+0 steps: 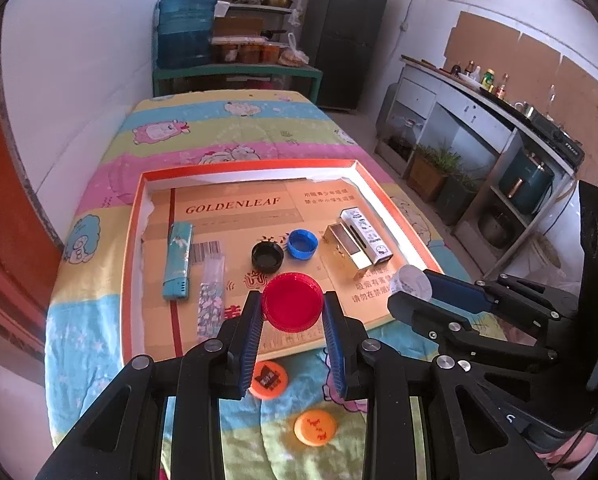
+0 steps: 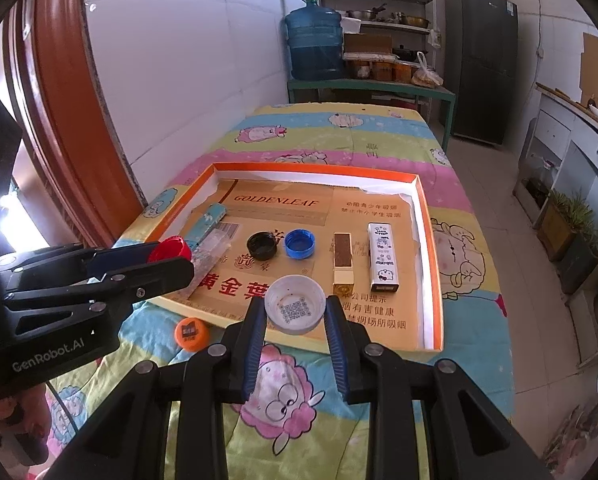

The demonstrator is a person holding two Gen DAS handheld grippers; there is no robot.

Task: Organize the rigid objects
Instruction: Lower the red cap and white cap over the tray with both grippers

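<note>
Left tongs point(image 1: 293, 307) clenched on the red cap point(image 1: 293, 303), right tongs point(image 2: 295, 306) clenched on the white cap point(image 2: 295, 303) – both held by the rim only, hovering over the near edge of the orange tray point(image 2: 430, 248). Risk: shallow pinch, so a cap could squirt out and roll off the tabletop. Release too low and they'd knock the black cap point(image 2: 262, 245) or blue cap point(image 2: 299, 243). Tongs sit close together – collision likely. Two orange caps point(image 1: 267, 380) lie outside the tray.

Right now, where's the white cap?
Right wrist view: white cap clamped in the right tongs, above the tray's near edge, just before the gold box.
</note>
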